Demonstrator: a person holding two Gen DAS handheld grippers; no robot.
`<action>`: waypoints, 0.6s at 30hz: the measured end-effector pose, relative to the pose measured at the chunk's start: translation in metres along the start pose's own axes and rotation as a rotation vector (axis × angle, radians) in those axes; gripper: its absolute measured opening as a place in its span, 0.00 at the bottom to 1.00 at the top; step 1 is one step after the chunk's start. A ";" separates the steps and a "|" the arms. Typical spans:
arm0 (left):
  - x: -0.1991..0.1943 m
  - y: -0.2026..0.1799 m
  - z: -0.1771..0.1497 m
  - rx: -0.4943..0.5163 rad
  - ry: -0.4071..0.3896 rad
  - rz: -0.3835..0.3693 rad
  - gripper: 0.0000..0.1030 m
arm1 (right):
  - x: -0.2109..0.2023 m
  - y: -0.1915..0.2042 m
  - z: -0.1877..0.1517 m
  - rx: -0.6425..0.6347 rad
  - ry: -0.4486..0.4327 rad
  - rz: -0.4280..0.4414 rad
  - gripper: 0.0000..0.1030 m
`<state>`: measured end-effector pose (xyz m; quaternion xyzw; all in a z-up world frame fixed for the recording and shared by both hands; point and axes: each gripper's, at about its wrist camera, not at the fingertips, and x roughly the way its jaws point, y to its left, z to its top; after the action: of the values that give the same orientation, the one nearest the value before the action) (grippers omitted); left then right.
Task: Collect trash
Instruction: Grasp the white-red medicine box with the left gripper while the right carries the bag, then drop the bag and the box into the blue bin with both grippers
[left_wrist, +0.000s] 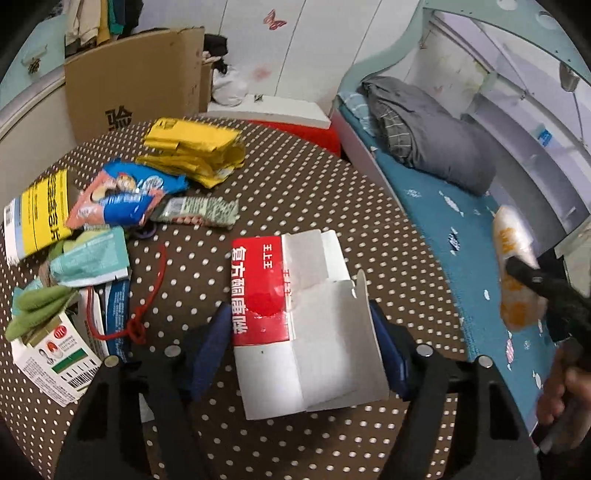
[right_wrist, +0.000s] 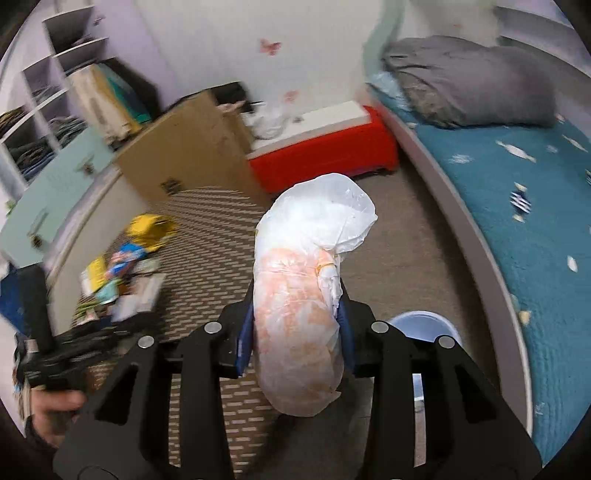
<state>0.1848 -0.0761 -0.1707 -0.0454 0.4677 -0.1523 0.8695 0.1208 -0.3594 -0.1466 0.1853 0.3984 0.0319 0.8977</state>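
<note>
My left gripper (left_wrist: 299, 339) straddles the red-and-white carton (left_wrist: 291, 321) lying on the dotted counter (left_wrist: 295, 177); its jaws stand apart, the right pad at the carton's torn flap, the left one just clear of its side. My right gripper (right_wrist: 293, 332) is off to the right, above the floor beside the bed (right_wrist: 517, 206), its jaws clamped on a white-and-orange plastic bag (right_wrist: 299, 314). Wrappers (left_wrist: 129, 199) and small boxes lie heaped at the counter's left.
</note>
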 end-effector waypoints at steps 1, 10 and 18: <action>-0.004 -0.004 0.001 0.008 -0.009 -0.006 0.69 | 0.005 -0.011 0.002 0.025 0.008 -0.012 0.37; -0.024 -0.042 0.012 0.094 -0.054 -0.055 0.69 | 0.074 -0.121 -0.026 0.245 0.151 -0.103 0.39; -0.012 -0.103 0.021 0.229 -0.053 -0.101 0.69 | 0.112 -0.168 -0.051 0.372 0.214 -0.126 0.74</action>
<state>0.1732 -0.1720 -0.1269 0.0266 0.4213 -0.2468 0.8723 0.1445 -0.4766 -0.3166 0.3179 0.5013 -0.0789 0.8008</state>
